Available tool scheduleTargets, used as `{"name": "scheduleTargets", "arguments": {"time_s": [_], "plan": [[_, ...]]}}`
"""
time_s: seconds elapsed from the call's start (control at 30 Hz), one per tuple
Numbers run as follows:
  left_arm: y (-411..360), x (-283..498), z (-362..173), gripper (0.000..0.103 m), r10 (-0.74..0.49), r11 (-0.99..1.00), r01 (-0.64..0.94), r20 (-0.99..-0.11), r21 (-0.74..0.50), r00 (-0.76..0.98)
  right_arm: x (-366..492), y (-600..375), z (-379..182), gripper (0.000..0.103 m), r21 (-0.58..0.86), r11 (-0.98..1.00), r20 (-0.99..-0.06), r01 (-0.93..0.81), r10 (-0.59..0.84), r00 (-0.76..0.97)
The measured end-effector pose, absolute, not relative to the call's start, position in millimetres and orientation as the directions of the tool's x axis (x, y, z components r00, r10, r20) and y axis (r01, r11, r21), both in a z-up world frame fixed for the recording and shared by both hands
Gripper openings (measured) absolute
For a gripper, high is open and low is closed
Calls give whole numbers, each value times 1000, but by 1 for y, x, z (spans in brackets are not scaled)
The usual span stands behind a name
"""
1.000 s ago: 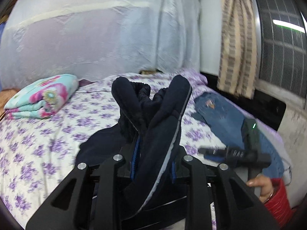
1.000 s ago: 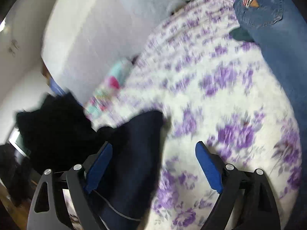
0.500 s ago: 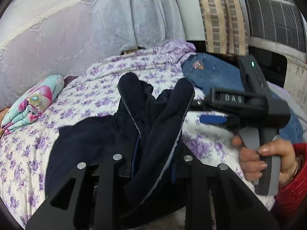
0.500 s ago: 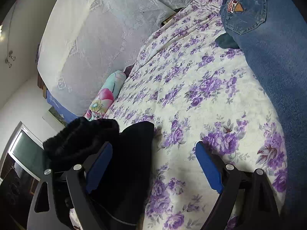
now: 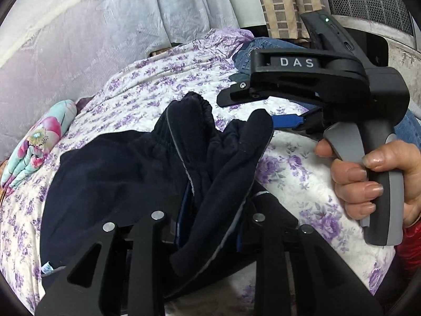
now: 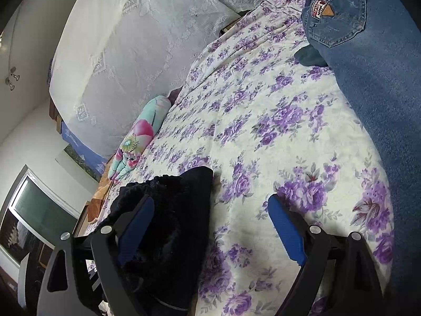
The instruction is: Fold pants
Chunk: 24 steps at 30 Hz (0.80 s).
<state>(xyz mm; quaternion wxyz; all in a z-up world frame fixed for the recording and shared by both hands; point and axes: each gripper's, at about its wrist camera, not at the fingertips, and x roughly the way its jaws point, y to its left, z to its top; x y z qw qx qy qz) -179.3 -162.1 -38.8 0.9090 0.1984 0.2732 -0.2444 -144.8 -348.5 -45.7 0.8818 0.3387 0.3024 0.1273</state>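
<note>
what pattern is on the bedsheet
White bedsheet with purple flowers, clearest in the right wrist view.

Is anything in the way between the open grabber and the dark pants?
Nothing visible. The right gripper is open, and the dark pants already sit against its left finger, with only the flowered bedsheet in the gap. The left gripper holds the pants bunched.

I see a purple-flowered bedsheet, a folded floral blanket near the white lace curtain, blue jeans at the sheet's right, and a striped curtain behind.
</note>
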Motion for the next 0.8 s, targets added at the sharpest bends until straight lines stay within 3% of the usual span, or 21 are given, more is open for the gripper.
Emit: {"name": "scheduleTargets", "arguments": {"time_s": [0.8], "plan": [[-163,-178,-41,31,-310,813,536,-608,229,731,-150,-343,-45,89,649,760,-459,-3,396,795]]}}
